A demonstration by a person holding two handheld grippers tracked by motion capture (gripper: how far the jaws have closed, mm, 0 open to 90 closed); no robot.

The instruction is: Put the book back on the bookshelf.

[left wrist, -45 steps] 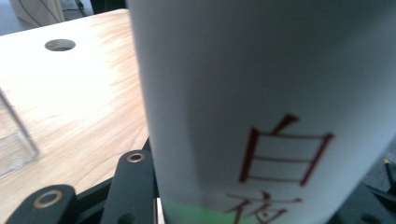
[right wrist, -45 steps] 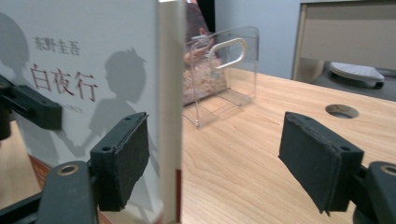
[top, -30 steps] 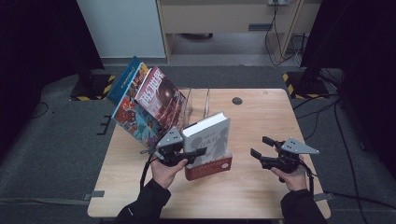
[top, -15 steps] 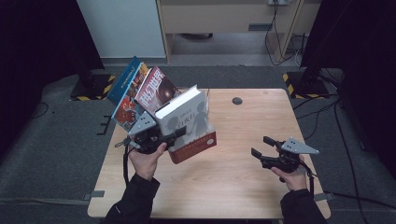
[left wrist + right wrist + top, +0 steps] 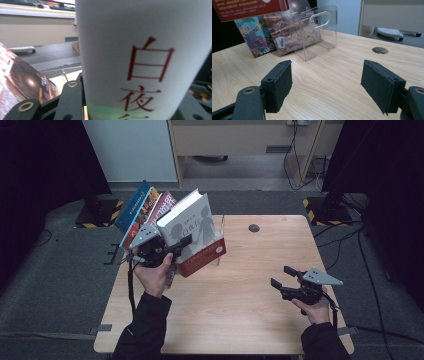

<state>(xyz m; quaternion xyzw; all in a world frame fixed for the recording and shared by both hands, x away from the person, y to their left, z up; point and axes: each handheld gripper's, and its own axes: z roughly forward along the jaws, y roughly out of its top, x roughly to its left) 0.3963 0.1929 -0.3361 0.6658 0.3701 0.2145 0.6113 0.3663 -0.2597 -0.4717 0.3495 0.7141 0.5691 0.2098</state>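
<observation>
Leftmost, three books [image 5: 145, 212] are seen leaning in a row at the table's left edge, fanned against a clear acrylic book stand [image 5: 318, 32]. Just right of them, a fourth book, the thick white hardcover [image 5: 192, 227] with a red band, is held clear of the wooden table [image 5: 240, 305] by the left gripper [image 5: 167, 251], whose jaws are clamped across its spine; in the left gripper view the white spine [image 5: 147, 62] is pressed between the black jaws. The book is tilted, its top leaning toward the row.

Several things could go wrong from here. The heavy volume is gripped near one end only, so it could pivot or slide out if the pads slip on the smooth jacket. If it is swung toward the stand at this tilt, its lower corner could catch the leaning books and topple them, or push the light stand along the table.

Farther right, one round cable hole [image 5: 254, 227] is set in the table. At the far right, the right gripper [image 5: 282, 276] is held low over bare wood, its jaws wide apart and empty.
</observation>
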